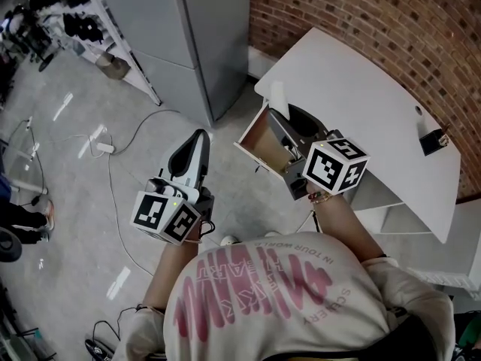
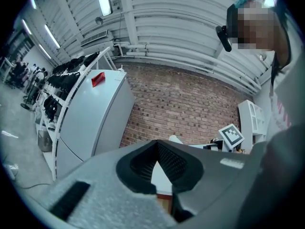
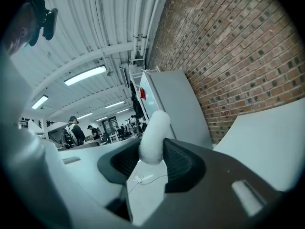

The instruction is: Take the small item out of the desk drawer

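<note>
**A:** Right, the right gripper (image 3: pixel 153 149) has the white item (image 3: pixel 153 128) pinched between its pads, and the soft, rounded end pokes up past the jaws.

**B:** A firm hold, too. Both ribbed pads press on its sides in the right gripper view. Where does that put it from overhead?

**A:** The head view has that gripper over the open drawer (image 1: pixel 259 138), which stands out from under the white desk (image 1: pixel 361 96). The item sits at the jaw tips, just beside the desk's near corner. It looks clear of the drawer, though the steep angle makes that hard to call.

**B:** And the other hand?

**A:** The left gripper (image 1: pixel 199 136) is well apart from the drawer, out over the grey floor (image 1: pixel 68 201), and it points toward the grey cabinet (image 1: pixel 203 28). Its jaws are closed tip to tip with nothing between them.

**B:** Its own view agrees. The pads meet at the front, with the brick wall (image 2: pixel 190 104) and the desk beyond them.

**A:** A white cable (image 1: pixel 139 126) trails across the floor on the left gripper's side. A small dark object (image 1: pixel 431 140) sits at the desk's far end.
</note>
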The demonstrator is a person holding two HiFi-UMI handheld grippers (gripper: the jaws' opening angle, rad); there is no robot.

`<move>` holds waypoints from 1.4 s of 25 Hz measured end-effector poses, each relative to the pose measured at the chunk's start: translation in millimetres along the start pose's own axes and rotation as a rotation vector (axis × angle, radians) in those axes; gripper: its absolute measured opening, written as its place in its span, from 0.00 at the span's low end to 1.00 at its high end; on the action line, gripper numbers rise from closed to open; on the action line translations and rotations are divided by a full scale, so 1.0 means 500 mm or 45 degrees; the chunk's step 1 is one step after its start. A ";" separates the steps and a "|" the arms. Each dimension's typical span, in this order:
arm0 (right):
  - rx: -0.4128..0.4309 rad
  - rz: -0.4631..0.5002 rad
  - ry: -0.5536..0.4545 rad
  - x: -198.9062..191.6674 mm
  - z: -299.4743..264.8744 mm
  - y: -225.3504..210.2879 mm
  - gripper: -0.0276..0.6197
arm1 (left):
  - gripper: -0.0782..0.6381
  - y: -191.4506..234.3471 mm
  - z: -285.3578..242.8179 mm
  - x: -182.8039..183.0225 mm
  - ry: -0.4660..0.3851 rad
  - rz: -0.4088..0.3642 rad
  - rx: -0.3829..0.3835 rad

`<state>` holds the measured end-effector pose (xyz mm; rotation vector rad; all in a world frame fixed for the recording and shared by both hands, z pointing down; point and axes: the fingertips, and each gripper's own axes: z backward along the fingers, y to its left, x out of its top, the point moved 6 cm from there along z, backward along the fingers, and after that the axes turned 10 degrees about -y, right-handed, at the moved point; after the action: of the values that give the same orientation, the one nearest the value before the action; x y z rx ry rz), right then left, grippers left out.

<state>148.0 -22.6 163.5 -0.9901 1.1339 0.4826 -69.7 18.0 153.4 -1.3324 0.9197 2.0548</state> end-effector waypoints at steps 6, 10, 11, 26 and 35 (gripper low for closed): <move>0.005 0.016 0.029 0.000 0.001 -0.037 0.30 | 0.11 -0.019 -0.019 -0.021 0.013 -0.007 0.032; 0.016 0.018 0.056 -0.005 -0.002 -0.053 0.30 | 0.11 -0.018 -0.028 -0.032 0.017 0.005 0.066; 0.018 0.020 0.060 -0.005 -0.002 -0.056 0.30 | 0.11 -0.018 -0.030 -0.034 0.017 0.008 0.072; -0.008 0.009 0.096 -0.017 0.001 -0.082 0.30 | 0.11 -0.018 -0.038 -0.046 0.024 0.025 0.097; -0.025 0.015 0.104 -0.027 0.004 -0.090 0.30 | 0.11 -0.014 -0.039 -0.056 0.028 0.040 0.092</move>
<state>177.8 -41.8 194.2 -1.0287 1.2105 0.4668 -43.0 5.9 171.8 -1.3127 1.0207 2.0143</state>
